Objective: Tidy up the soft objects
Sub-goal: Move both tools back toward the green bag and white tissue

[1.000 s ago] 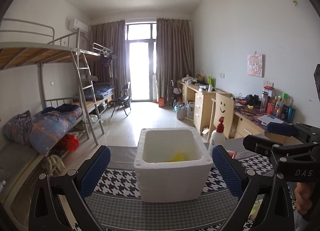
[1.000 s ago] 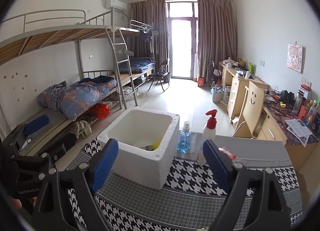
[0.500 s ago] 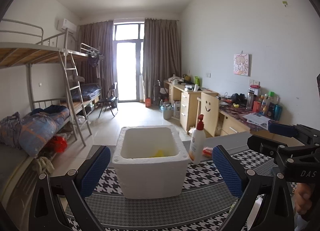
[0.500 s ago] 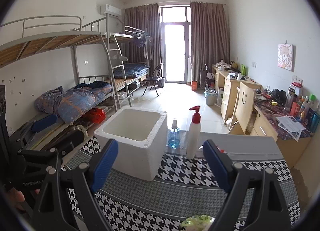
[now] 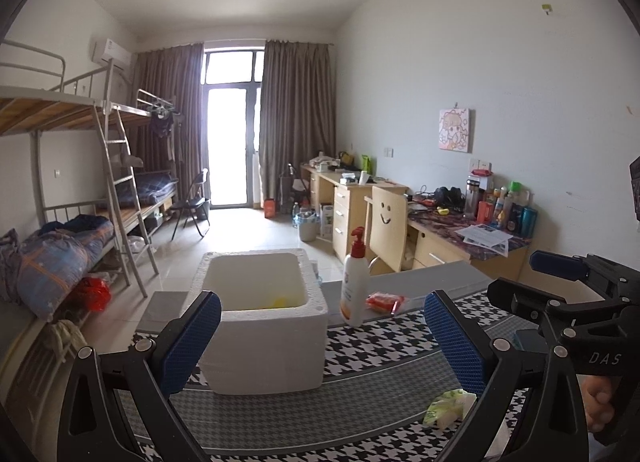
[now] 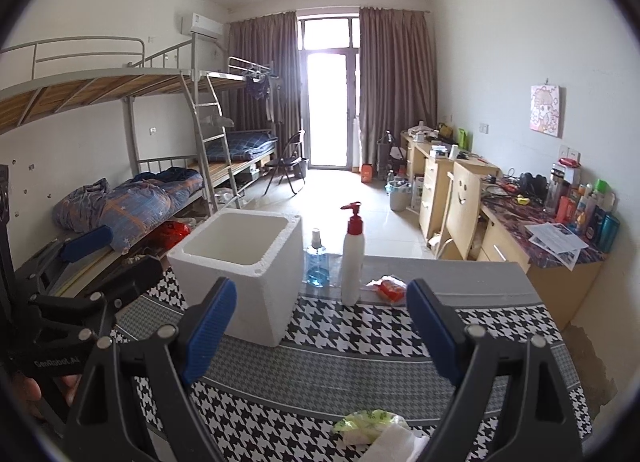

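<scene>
Both the left gripper (image 5: pixel 320 334) and the right gripper (image 6: pixel 320 326) are held with jaws spread and empty above the counter (image 6: pixel 360 362), presumably so the crumpled green-and-white soft packet (image 6: pixel 370 424) can be taken for the open white foam box (image 6: pixel 240 262).

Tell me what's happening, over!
Both grippers open, empty. Green-white packet loose on houndstooth cloth, foam box beyond. Lotion pump bottle beside box; path clear.
</scene>
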A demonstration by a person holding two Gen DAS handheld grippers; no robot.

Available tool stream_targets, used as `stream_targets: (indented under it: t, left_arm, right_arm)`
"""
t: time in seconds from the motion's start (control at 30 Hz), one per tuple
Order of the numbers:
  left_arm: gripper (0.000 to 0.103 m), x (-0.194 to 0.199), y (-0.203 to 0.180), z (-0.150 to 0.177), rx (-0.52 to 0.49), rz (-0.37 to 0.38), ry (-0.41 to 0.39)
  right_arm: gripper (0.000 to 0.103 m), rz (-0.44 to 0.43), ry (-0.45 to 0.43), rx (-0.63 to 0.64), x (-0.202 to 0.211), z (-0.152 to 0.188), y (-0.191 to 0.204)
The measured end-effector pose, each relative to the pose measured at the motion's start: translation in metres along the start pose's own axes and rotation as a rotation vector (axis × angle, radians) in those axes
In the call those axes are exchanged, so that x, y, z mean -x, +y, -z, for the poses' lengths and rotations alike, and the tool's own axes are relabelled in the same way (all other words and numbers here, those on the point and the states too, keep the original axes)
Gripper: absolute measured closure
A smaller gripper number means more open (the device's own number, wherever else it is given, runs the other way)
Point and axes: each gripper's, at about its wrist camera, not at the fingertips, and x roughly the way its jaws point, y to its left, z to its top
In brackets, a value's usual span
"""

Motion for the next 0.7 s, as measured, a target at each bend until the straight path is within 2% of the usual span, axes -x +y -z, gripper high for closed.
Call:
stream_targets:
  t: [0.7]
  left_arm:
    - [0.001,-0.011,-0.033,0.013,-0.021,0.133,0.031]
  right_arm:
    - [0.011,0.097,-0.035,-0.056,0.035,0.025,-0.034]
